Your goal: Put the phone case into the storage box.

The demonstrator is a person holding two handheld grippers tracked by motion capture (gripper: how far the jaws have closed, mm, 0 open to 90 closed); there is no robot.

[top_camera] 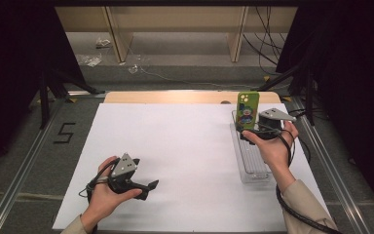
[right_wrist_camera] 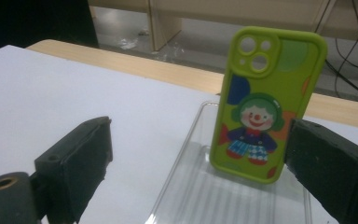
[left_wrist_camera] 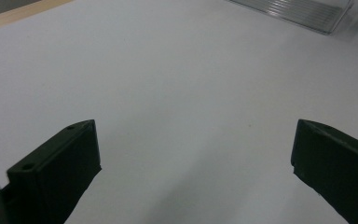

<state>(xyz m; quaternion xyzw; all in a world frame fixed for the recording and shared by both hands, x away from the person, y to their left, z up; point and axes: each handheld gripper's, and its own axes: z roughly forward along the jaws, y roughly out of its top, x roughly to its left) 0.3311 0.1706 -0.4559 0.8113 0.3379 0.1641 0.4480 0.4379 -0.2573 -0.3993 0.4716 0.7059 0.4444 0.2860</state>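
High view: the right gripper (top_camera: pixel 253 130) is beside a green case (top_camera: pixel 247 110) standing upright in the tray (top_camera: pixel 253 168); the left gripper (top_camera: pixel 143 187) rests well apart from the tray. Left gripper view: jaws wide apart, empty. Right gripper view: jaws wide apart, right jaw just beside the clown-printed case (right_wrist_camera: pixel 268 102); contact unclear.

free: white sheet (top_camera: pixel 185 146) | obstacles: tray (top_camera: pixel 253 168), phone case (top_camera: pixel 247 110)

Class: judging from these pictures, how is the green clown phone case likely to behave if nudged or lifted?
Standing upright on its short edge in the clear tray, the phone case probably tips easily. It looks thin and empty, so likely light. Its glossy surface may slip between the right gripper jaws.
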